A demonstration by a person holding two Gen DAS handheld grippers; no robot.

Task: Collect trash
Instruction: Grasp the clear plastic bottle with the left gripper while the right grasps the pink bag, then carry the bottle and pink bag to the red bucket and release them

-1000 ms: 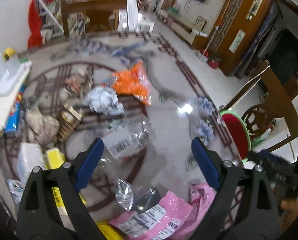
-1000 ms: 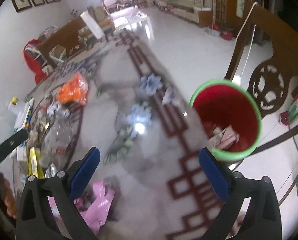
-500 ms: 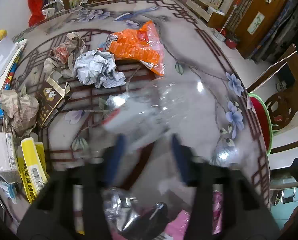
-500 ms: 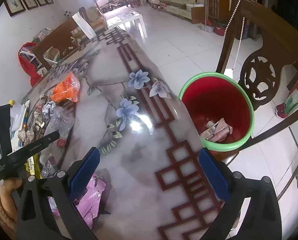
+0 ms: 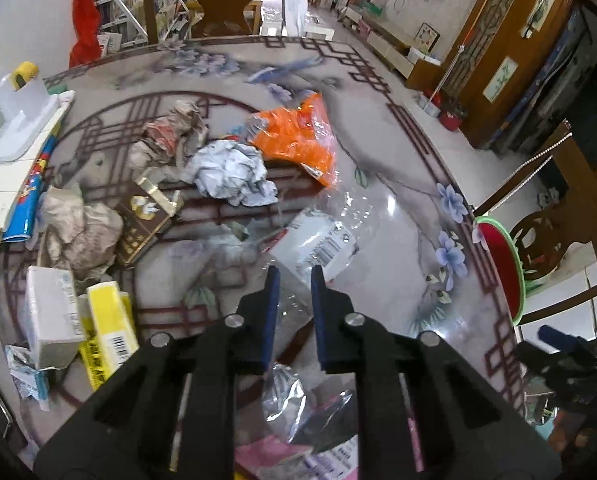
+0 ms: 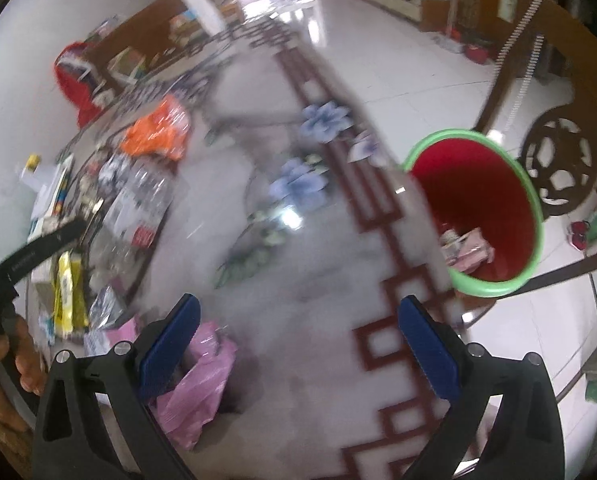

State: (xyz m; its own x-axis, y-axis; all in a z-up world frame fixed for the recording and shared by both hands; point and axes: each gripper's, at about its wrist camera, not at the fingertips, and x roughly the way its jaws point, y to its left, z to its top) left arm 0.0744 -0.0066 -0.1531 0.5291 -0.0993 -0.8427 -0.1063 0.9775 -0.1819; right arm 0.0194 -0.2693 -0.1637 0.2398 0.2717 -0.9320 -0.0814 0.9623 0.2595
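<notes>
My left gripper (image 5: pixel 292 276) is shut on the near end of a crushed clear plastic bottle (image 5: pixel 322 240) with a white barcode label, lying on the patterned table (image 5: pixel 382 208). The bottle also shows in the right wrist view (image 6: pixel 138 200). My right gripper (image 6: pixel 298 320) is open and empty above the table's near right part. A red bin with a green rim (image 6: pixel 478 208) stands beside the table on the right, with some wrappers inside; its rim also shows in the left wrist view (image 5: pixel 502 264).
An orange bag (image 5: pixel 294 136), crumpled paper (image 5: pixel 230 172), a brown box (image 5: pixel 142 220), yellow and white boxes (image 5: pixel 106 320) and a pink wrapper (image 6: pixel 194 380) lie on the table. A wooden chair (image 6: pixel 558 152) stands behind the bin.
My left gripper went from wide open to shut on the clear bottle. My right gripper stayed open and shifted slightly over the table edge near the bin.
</notes>
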